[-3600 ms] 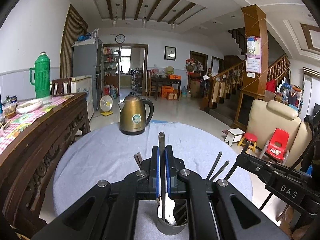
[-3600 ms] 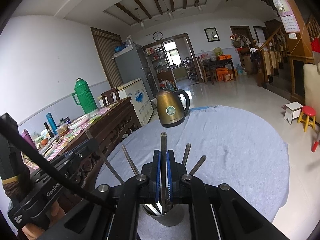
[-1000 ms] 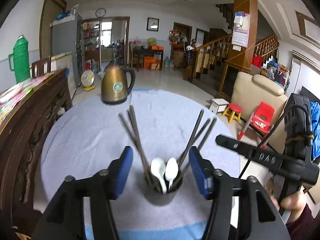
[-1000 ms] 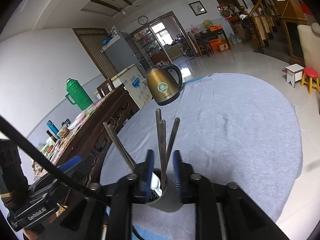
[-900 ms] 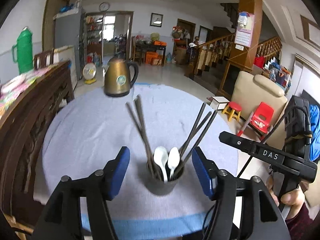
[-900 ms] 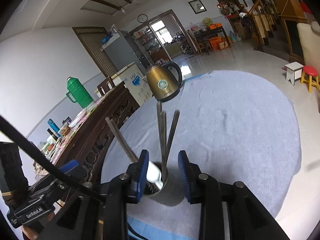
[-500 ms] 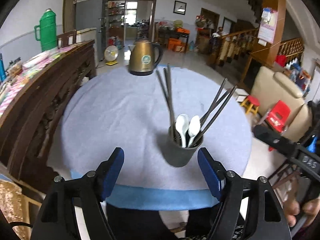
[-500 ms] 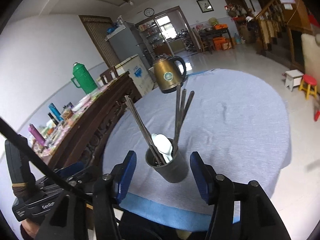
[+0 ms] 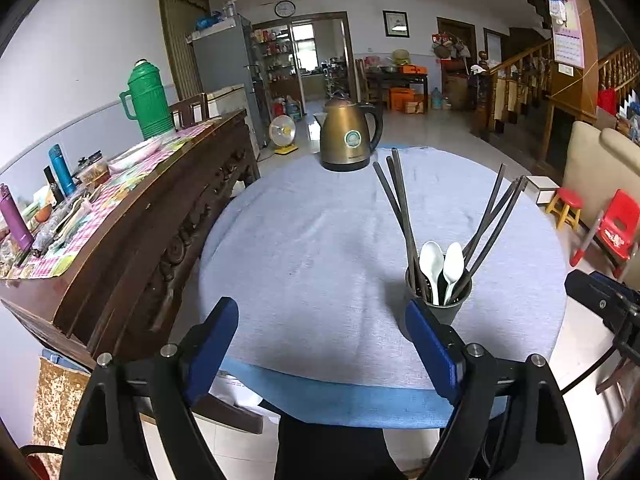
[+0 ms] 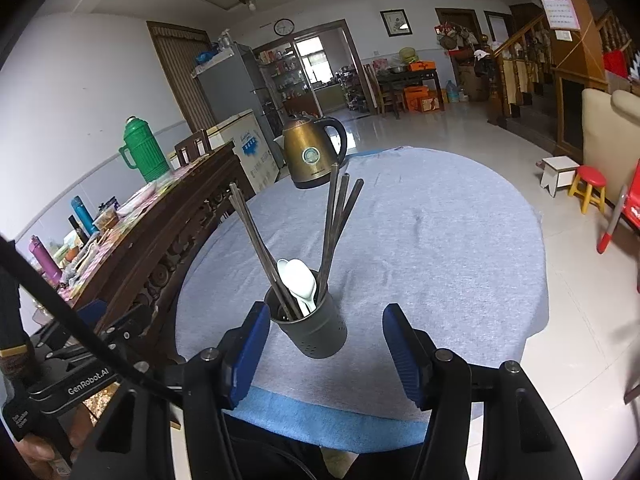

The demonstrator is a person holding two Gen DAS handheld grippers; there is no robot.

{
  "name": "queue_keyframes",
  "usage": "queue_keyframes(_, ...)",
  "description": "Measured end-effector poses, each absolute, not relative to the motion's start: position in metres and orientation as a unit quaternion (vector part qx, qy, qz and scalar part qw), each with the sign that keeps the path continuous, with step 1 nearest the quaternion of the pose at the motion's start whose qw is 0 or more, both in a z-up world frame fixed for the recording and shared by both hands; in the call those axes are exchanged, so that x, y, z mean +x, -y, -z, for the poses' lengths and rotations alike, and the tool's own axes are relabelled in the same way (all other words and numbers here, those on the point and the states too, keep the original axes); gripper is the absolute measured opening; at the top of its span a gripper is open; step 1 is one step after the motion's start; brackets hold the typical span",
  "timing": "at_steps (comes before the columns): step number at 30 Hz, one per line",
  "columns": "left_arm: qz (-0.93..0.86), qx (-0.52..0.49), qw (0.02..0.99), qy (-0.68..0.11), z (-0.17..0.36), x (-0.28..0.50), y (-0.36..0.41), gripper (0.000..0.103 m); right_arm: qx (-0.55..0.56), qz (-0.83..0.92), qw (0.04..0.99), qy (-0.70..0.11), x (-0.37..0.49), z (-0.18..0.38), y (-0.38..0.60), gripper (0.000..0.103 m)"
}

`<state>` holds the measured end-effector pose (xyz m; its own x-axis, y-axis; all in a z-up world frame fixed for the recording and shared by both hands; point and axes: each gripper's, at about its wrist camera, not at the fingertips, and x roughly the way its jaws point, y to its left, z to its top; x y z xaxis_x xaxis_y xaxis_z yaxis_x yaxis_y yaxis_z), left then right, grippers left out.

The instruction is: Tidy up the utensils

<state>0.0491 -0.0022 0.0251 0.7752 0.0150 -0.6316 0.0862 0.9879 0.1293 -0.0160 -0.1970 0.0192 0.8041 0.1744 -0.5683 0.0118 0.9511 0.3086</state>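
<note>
A dark grey utensil cup point(image 9: 438, 312) stands near the front edge of the round table, holding several dark chopsticks point(image 9: 400, 208) and two white spoons point(image 9: 432, 260). My left gripper point(image 9: 320, 312) hangs over the table's front edge, left of the cup. Its jaws are opening with nothing between them. In the right wrist view the cup point(image 10: 316, 336) sits just beyond my right gripper point(image 10: 326, 316), with chopsticks point(image 10: 340, 216) and spoons point(image 10: 302, 280) standing up from it. The right jaws are opening too, and their pads are clear of the cup.
A grey-blue cloth covers the round table point(image 9: 320, 240), and a bronze kettle point(image 9: 350, 140) stands at its far side. A carved wooden sideboard point(image 9: 140, 220) crowded with bottles and a green thermos point(image 9: 146, 100) runs along the left. Small red and yellow stools stand on the floor at right.
Both grippers let go of the utensils they were lowering into the cup, opened wide and drew back. The left view has swung left, so the cup now sits at its right.
</note>
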Motion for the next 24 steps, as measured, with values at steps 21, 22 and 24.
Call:
queue_keyframes(21, -0.036, 0.082, 0.943, -0.321, -0.023, 0.043, -0.007, 0.089, 0.135, -0.019, 0.938, -0.320, -0.013, -0.012, 0.184, 0.064)
queue_keyframes(22, -0.039, 0.085, 0.943, -0.320, -0.023, 0.042, -0.007, 0.089, 0.135, -0.019, 0.938, -0.319, -0.013, -0.011, 0.184, 0.064)
queue_keyframes(24, -0.045, 0.091, 0.943, -0.318, -0.022, 0.041, -0.006, 0.089, 0.134, -0.020, 0.938, -0.320, -0.013, -0.012, 0.182, 0.064)
